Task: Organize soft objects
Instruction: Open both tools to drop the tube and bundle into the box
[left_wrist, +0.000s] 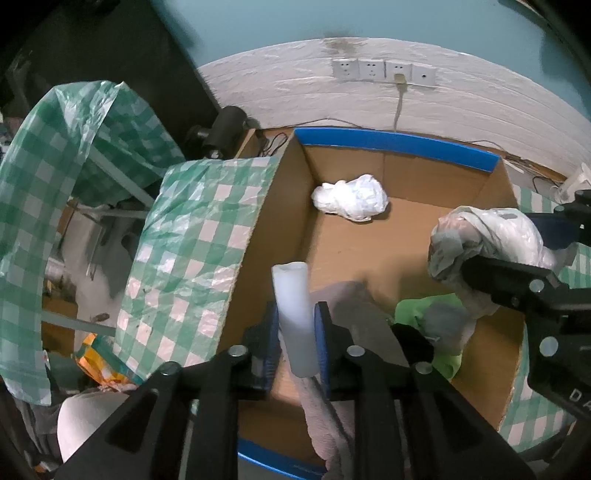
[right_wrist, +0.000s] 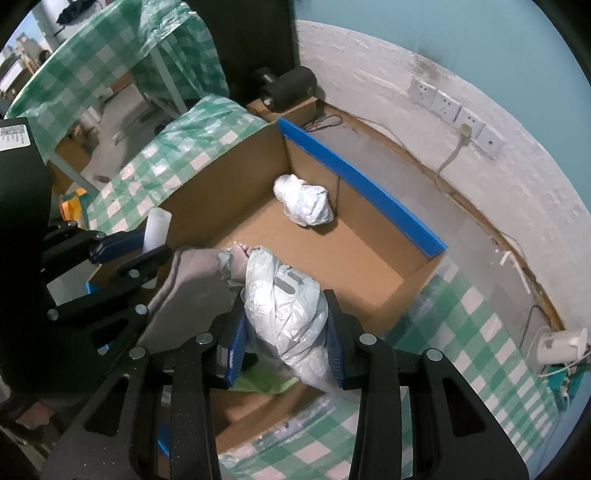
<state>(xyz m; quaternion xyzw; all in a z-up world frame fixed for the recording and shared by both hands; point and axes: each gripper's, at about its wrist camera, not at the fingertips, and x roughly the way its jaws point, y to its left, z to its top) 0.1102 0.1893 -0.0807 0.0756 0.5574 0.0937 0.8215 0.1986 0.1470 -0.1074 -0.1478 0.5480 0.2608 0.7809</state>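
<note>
My left gripper (left_wrist: 295, 325) is shut on a white foam cylinder (left_wrist: 294, 314) and holds it above the near left part of an open cardboard box (left_wrist: 417, 254). My right gripper (right_wrist: 286, 332) is shut on a pale plastic-wrapped bundle (right_wrist: 286, 310), held over the box's near right side; it also shows in the left wrist view (left_wrist: 487, 240). A white crumpled plastic bundle (left_wrist: 351, 197) lies at the box's far corner, also in the right wrist view (right_wrist: 304, 205). A grey-pink cloth (left_wrist: 354, 314) and a green cloth (left_wrist: 421, 306) lie at the box's near end.
The box has blue tape on its far rim (left_wrist: 395, 146) and stands on a green-checked tablecloth (right_wrist: 461, 332). A white wall with sockets (left_wrist: 384, 70) lies behind. A black cylinder (left_wrist: 225, 129) sits at the back left. A white roll (left_wrist: 88, 417) lies low left.
</note>
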